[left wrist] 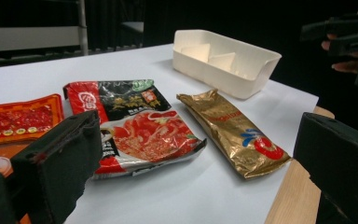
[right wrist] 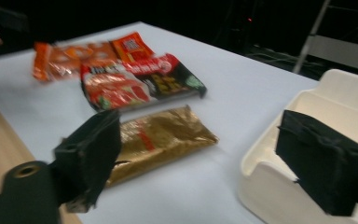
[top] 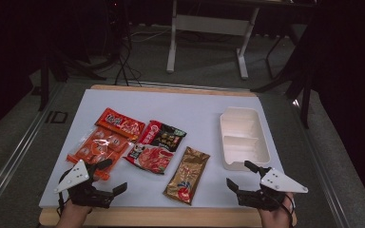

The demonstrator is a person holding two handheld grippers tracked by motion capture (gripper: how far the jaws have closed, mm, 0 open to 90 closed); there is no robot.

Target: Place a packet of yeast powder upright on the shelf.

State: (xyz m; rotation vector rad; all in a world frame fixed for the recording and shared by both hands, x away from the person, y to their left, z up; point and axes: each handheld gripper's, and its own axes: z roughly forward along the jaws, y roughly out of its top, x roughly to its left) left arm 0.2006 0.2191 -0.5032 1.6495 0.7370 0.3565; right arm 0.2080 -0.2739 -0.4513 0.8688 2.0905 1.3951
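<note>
Two grippers, left (top: 108, 176) and right (top: 241, 176), both spread and empty; advise pinching gold packet (top: 187, 175) by an edge, toward white tray (top: 230, 124).

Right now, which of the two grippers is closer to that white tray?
Right. The right gripper sits open just at the near end of the white tray; the left gripper is across the table, by the orange packet.

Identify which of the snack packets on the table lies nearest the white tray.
The gold packet: it lies beside the white tray, while the red and orange packets sit farther left.
</note>
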